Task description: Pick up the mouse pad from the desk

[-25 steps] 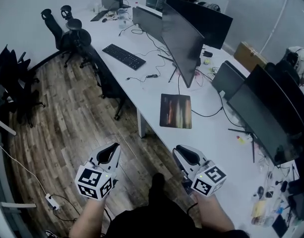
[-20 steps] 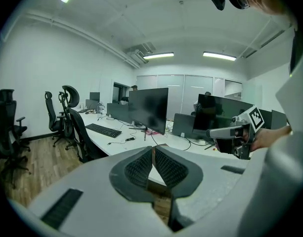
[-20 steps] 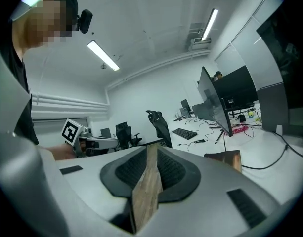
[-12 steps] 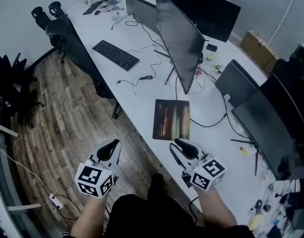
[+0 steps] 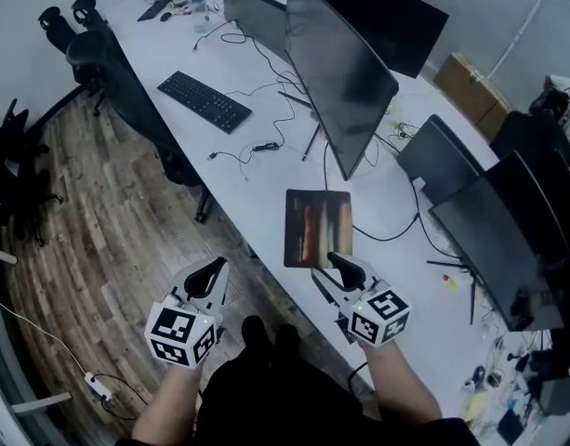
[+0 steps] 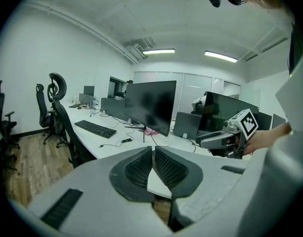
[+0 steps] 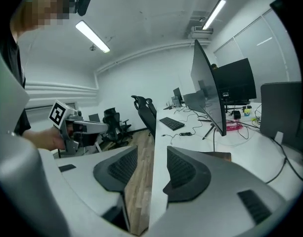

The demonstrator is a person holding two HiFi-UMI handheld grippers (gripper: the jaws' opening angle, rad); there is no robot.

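Pad (image 5: 318, 229) flat on table (image 5: 257, 193) before monitor (image 5: 345, 82). Right tongs (image 5: 332, 269) at its near edge, jaws just opening, empty. Left tongs (image 5: 208, 282) over floor (image 5: 108, 249).

A rectangular mouse pad (image 5: 317, 229), dark with blurred red and orange streaks running along its length, was laid flat on the white desk (image 5: 257, 189). It was set close to the desk's near long edge, turned askew, one corner nearest that edge.

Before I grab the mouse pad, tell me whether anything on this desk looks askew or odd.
The mouse pad lies turned against the desk's front edge, one corner near it. Loose cables trail by the keyboard.
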